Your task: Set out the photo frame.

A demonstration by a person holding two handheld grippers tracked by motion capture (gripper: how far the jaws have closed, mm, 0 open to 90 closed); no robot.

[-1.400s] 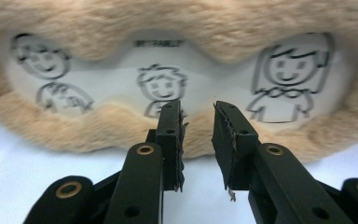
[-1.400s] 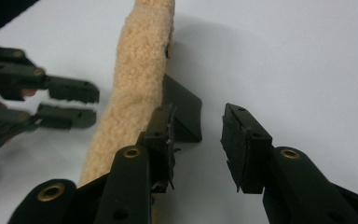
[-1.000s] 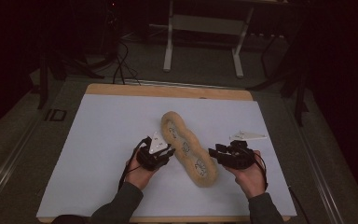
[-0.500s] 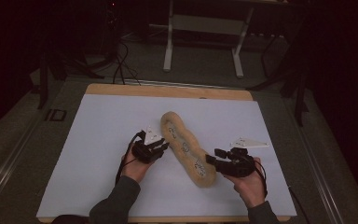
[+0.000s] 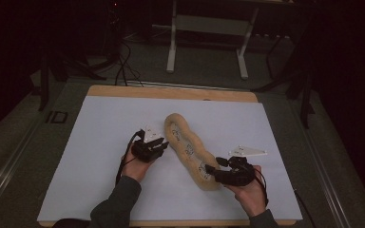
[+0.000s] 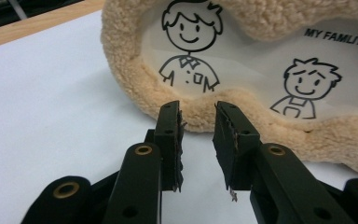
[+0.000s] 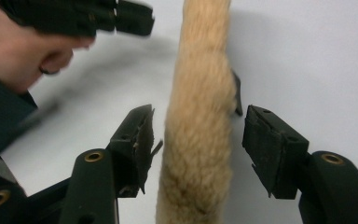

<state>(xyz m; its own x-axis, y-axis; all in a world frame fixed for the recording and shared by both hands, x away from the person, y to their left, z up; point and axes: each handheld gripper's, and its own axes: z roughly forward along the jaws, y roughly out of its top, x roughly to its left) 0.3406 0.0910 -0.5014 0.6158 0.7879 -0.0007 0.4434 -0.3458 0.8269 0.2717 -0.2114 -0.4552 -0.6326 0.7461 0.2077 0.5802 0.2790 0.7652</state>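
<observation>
Widest first: a wooden table (image 5: 171, 92) under a white sheet (image 5: 104, 142). On the sheet, a long tan plush strip (image 5: 186, 145), lying slantwise from the middle down toward the person's right.

Left gripper (image 5: 160, 144): sits just beside the strip's upper stretch, on the person's left of it. Jaws parted by a narrow gap, nothing between them, tips just short of the fleece border.

Right gripper (image 5: 211, 167): straddles the strip's near end. Jaws have just been opening and stand wide, with the fleece between them but both pads clear of it. Holds nothing, then.

Risks from here, as a judgement:
- Could slip off if closed on the pile alone; soft fleece gives and pulls out of the pads.
- Could drag or buckle the limp strip if only one end is lifted.
- Could snag the printed lining if the left tips are pushed in under the border rather than around it.

Differences between views:
- High view gives the whole lie of the strip and both hands at once, but leaves the pad gaps too small to read.
- Left gripper view brings out stick-figure drawings and lettering on a pale lining inside the fleece border.
- Right gripper view looks along the strip edge-on, shows daylight beside each pad, and catches the other hand with its gripper farther off.
</observation>
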